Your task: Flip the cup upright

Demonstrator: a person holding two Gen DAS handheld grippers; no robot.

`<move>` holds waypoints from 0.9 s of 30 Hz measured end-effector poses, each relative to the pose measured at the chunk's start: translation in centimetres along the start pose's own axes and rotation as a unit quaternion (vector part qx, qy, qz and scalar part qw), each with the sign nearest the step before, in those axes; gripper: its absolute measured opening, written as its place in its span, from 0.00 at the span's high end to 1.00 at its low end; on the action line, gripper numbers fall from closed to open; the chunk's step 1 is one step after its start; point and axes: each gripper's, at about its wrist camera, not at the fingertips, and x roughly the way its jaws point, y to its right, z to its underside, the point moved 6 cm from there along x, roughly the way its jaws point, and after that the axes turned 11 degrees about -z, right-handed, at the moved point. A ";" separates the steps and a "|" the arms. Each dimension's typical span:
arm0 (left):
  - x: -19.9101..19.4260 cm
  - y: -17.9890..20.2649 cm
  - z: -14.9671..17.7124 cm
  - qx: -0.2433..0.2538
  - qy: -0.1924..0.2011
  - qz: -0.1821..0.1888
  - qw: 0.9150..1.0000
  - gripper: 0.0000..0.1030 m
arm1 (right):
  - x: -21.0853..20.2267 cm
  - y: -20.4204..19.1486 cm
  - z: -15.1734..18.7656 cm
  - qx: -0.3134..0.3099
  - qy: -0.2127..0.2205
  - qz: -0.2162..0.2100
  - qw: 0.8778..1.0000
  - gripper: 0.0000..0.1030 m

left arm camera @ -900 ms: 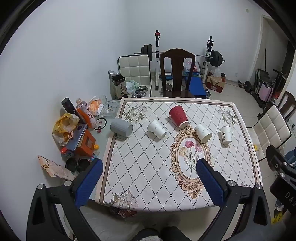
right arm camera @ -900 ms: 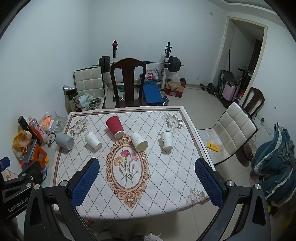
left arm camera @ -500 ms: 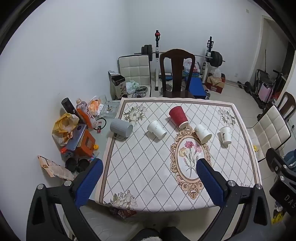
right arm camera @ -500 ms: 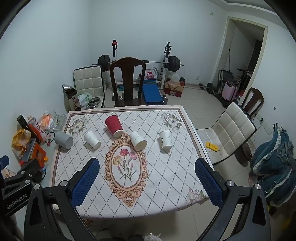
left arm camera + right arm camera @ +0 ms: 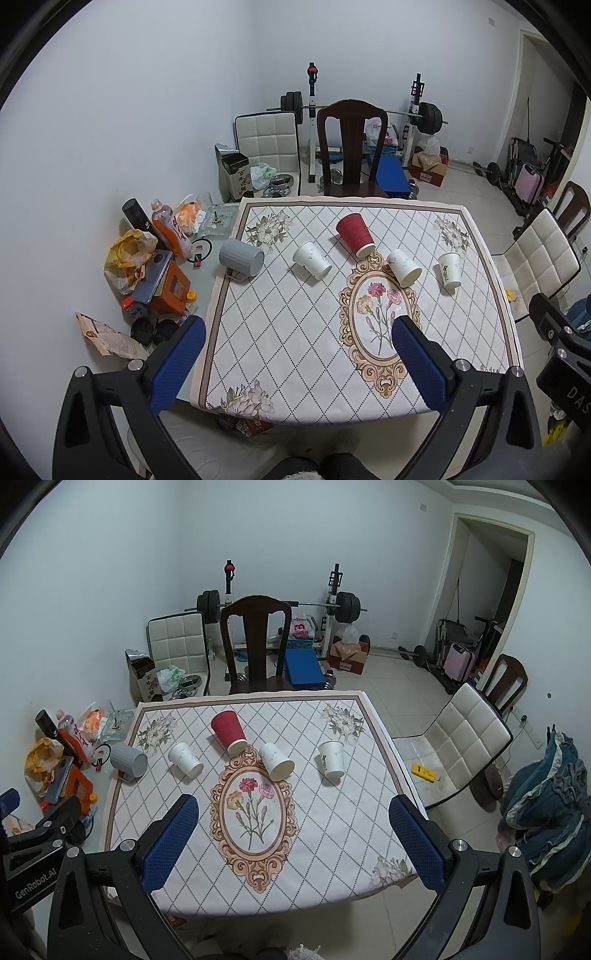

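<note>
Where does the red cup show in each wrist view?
Left wrist: the red cup lies on its side right of centre, upper half of the picture.
Right wrist: the red cup lies left of centre, mid-height.
Shared landmark: the flower medallion just in front of its mouth.

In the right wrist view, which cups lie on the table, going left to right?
Grey mug → white paper cup → red cup → second white cup → rightmost white cup.
</note>
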 end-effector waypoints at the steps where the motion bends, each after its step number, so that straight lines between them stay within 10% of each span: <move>1: -0.1 0.0 0.1 0.000 0.001 -0.001 1.000 0.00 | 0.0 0.0 0.0 0.000 0.000 0.000 1.000 0.00; 27: -0.2 0.3 -0.3 0.000 0.002 0.002 1.000 0.00 | -0.2 0.2 -0.1 0.000 -0.003 0.000 1.000 0.00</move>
